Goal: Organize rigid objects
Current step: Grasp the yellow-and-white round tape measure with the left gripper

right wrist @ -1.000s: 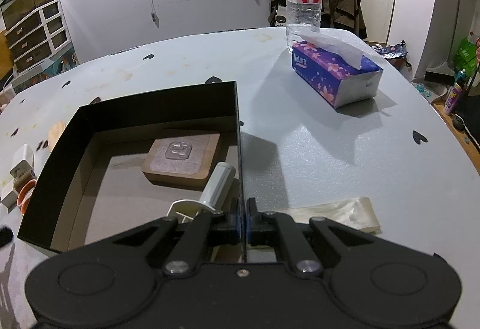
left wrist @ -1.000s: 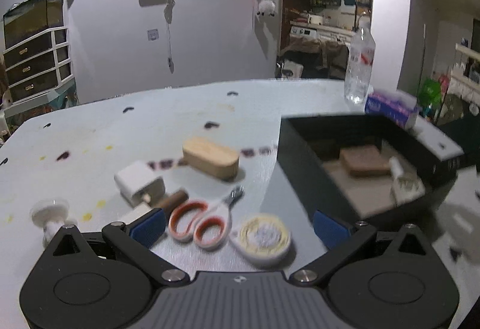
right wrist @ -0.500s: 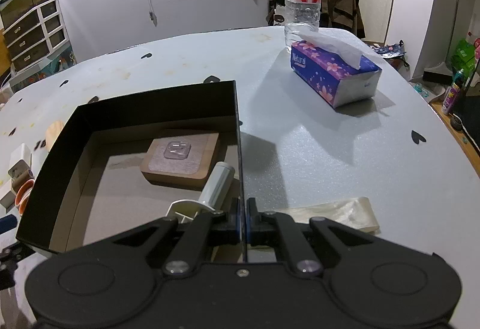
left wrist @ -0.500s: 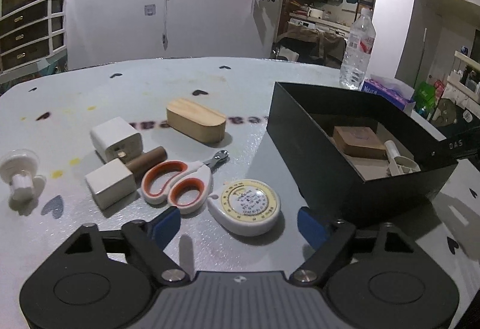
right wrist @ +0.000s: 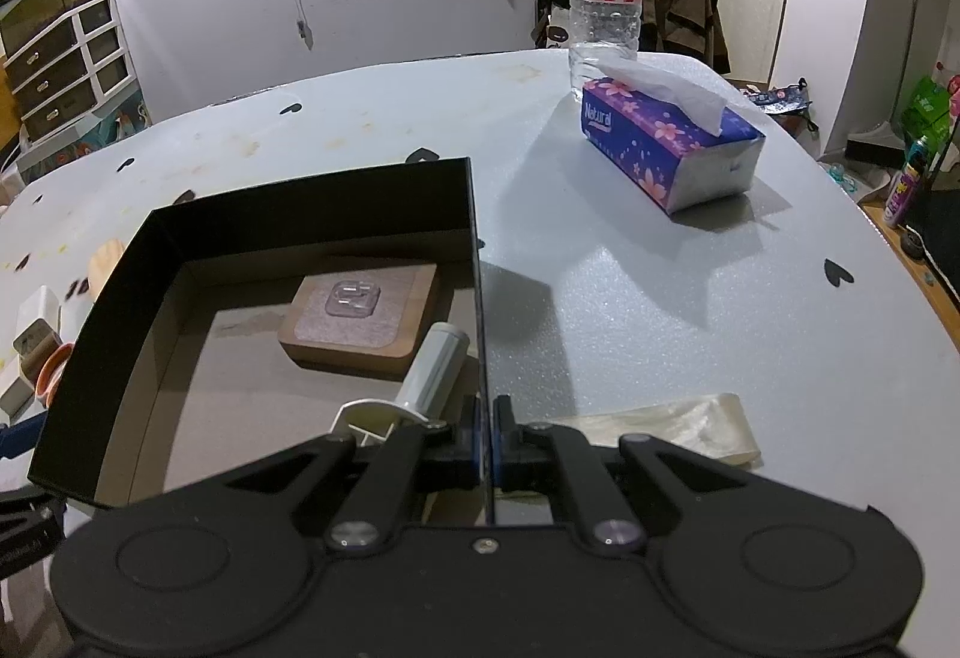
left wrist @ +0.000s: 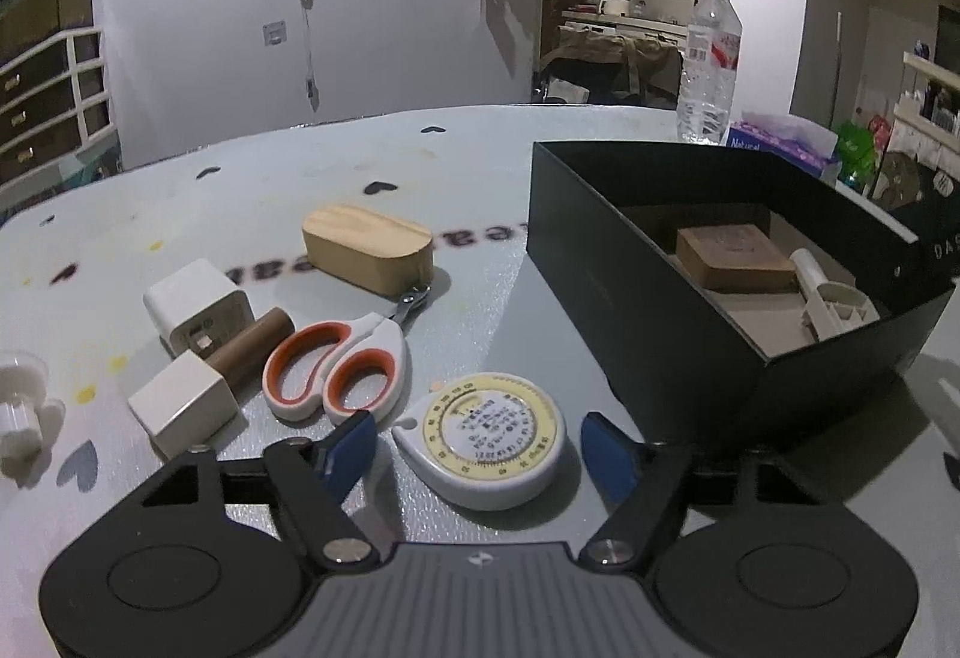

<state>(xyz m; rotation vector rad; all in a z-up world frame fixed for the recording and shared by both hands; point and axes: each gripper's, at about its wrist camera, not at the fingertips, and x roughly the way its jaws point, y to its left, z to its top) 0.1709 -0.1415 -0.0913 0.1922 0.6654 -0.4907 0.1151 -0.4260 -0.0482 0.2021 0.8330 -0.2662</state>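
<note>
Loose items on the worktop (left wrist: 252,166), from the left: a white knob-like piece (left wrist: 21,400), two white blocks (left wrist: 195,307) (left wrist: 180,403) with a brown cylinder (left wrist: 252,343) between them, orange-handled scissors (left wrist: 345,361), a wooden block (left wrist: 367,247) behind these, then the round tape measure (left wrist: 489,439).

Left tool (left wrist: 480,448): jaws part open and just been closing, one blue pad on each side of the tape measure, neither pad touching its casing. Nothing held yet.

Recommendation: centre the pads across the widest part of the round casing, keep clear of the scissors handle just beside the left pad, and close until both pads bear evenly before lifting. The smooth, curved shell will likely slip if caught off-centre.

Black box (left wrist: 690,262), to the right, already holds a wooden coaster (right wrist: 360,319) and a white cylindrical piece (right wrist: 432,367).

Right tool (right wrist: 485,439): fully closed, pinching the box's right wall at its near end, apparently to steady it. Maintain that hold during the transfer.
</note>
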